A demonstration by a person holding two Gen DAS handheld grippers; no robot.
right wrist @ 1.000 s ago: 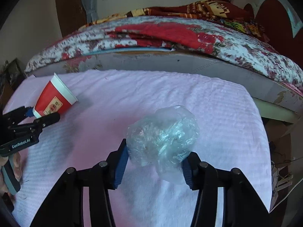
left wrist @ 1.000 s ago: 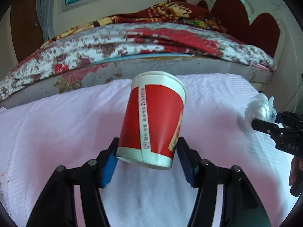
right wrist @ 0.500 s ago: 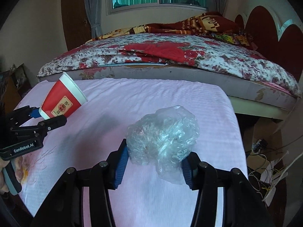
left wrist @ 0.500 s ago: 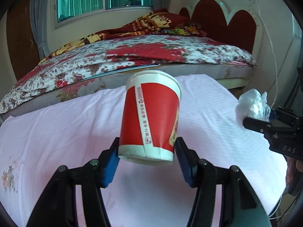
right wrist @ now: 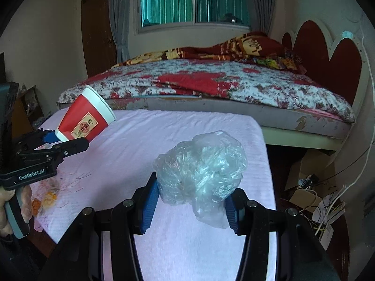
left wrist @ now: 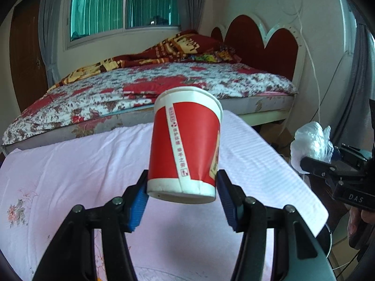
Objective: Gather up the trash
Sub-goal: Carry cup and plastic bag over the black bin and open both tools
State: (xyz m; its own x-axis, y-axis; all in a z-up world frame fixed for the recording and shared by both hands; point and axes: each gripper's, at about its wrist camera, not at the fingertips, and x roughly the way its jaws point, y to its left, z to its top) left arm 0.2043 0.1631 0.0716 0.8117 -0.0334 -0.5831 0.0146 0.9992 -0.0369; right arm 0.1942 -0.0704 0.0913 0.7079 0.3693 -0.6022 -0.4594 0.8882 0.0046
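My left gripper [left wrist: 181, 199] is shut on a red and white paper cup [left wrist: 185, 142], gripping it near its base and holding it high above the pink-clothed table [left wrist: 70, 168]. The cup [right wrist: 85, 117] and the left gripper [right wrist: 59, 144] also show at the left of the right wrist view. My right gripper [right wrist: 191, 203] is shut on a crumpled clear plastic bag [right wrist: 201, 171], held above the table [right wrist: 140, 140]. The bag [left wrist: 311, 140] and the right gripper [left wrist: 328, 164] show at the right edge of the left wrist view.
A bed [right wrist: 211, 82] with a floral red quilt stands just behind the table, with a red headboard [left wrist: 262, 44] at the right. Cardboard and tangled cables [right wrist: 311, 187] lie on the floor right of the table. A window [right wrist: 194, 0] is at the back.
Both grippers have risen well above the table with the cup and the bag still held. The views now look more level across the room.
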